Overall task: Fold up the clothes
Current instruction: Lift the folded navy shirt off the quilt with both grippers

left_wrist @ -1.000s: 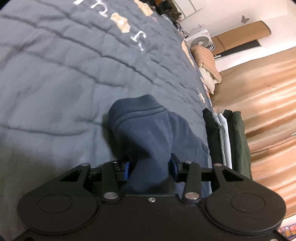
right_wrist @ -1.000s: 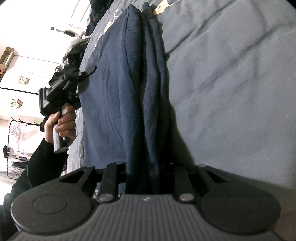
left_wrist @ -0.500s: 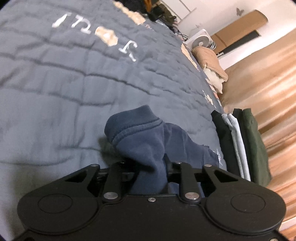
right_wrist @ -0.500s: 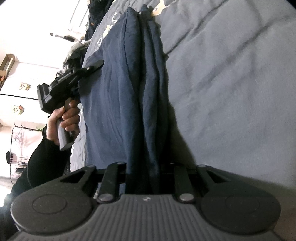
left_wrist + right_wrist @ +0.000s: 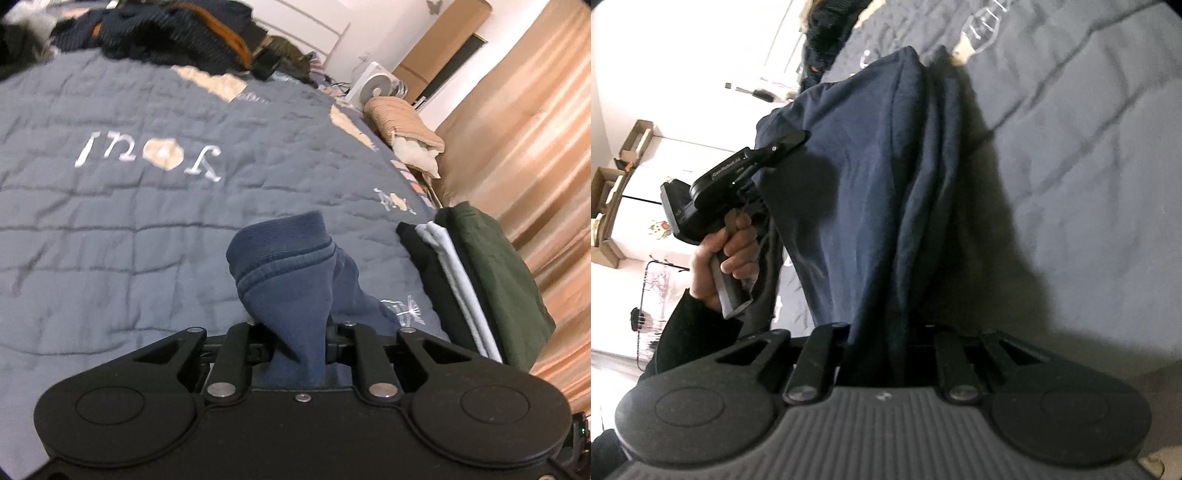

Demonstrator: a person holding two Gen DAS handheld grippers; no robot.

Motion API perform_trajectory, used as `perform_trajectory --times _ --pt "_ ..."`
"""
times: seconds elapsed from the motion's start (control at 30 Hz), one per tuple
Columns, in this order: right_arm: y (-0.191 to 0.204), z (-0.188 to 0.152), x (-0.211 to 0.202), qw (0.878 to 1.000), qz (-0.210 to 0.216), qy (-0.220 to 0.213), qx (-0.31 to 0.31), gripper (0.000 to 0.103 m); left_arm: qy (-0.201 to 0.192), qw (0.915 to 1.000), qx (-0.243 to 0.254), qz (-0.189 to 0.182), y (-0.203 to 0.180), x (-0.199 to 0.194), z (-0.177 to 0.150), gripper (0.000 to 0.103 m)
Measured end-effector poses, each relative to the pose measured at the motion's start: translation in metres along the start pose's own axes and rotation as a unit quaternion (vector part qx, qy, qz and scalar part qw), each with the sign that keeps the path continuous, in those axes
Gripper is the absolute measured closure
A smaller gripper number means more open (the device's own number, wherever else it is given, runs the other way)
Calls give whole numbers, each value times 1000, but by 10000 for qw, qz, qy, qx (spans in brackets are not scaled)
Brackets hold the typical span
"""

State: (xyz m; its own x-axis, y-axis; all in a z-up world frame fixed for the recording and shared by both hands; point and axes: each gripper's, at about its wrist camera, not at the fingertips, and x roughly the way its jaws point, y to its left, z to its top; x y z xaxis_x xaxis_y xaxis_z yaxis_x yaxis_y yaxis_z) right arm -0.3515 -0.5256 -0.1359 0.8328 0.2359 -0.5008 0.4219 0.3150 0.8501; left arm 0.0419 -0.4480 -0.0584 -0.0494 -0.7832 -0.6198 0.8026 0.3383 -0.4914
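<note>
Right wrist view shows the navy sweatshirt (image 5: 871, 192) stretched lengthwise above the bed (image 5: 1089, 155) between your hands: right gripper (image 5: 882, 354) clamped on one end, left gripper (image 5: 299, 347) clamped on its ribbed hem (image 5: 280, 236).

A garment (image 5: 291, 280) lies on the bed (image 5: 110, 236), pinched between both hand-held grippers, left (image 5: 299, 339) and right (image 5: 886, 354). To its right, near the bed's edge, sits a stack of folded clothes (image 5: 476, 280); behind, a heap of clothing (image 5: 166, 33).
</note>
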Motion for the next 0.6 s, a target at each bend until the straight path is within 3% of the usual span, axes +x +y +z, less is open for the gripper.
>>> perform_trajectory --times 0.37,0.6 --pt "25 5 -22 9985 270 -361 -295 89 -558 9974 446 103 -89 -46 5 87" --pt "30 5 -66 9958 293 -574 -658 89 -899 9929 775 106 -154 -69 3 87"
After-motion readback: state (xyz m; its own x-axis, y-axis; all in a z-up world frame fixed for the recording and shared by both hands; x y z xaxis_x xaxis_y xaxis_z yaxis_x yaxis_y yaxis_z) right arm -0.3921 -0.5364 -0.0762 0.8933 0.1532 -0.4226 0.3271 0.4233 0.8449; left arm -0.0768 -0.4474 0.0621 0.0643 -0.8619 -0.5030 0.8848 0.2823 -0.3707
